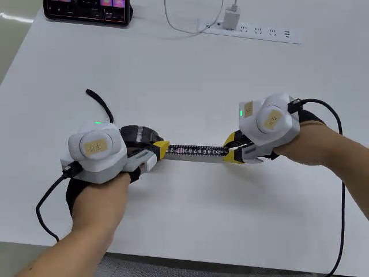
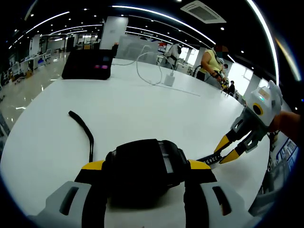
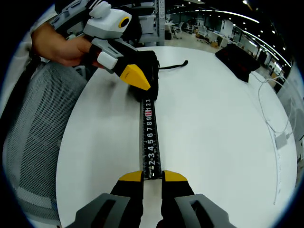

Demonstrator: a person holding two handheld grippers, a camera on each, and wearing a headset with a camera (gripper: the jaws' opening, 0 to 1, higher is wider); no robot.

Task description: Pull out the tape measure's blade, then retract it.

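A black tape measure case (image 1: 137,136) (image 2: 142,166) (image 3: 151,64) rests on the white table, held between the yellow-tipped jaws of my left gripper (image 1: 154,146) (image 2: 146,166). Its black blade (image 1: 196,151) (image 3: 150,142) with white numbers runs out a short way to the right. My right gripper (image 1: 233,149) (image 3: 153,176) pinches the blade's free end. The case's black wrist strap (image 1: 99,103) (image 2: 83,130) lies loose on the table behind it. The right gripper also shows in the left gripper view (image 2: 223,149), the left one in the right gripper view (image 3: 137,78).
A dark tablet (image 1: 86,10) (image 2: 88,64) stands at the table's far left edge. A white power strip (image 1: 253,30) with a charger and cable (image 1: 230,17) lies at the far side. An office chair (image 3: 33,137) sits beside the table.
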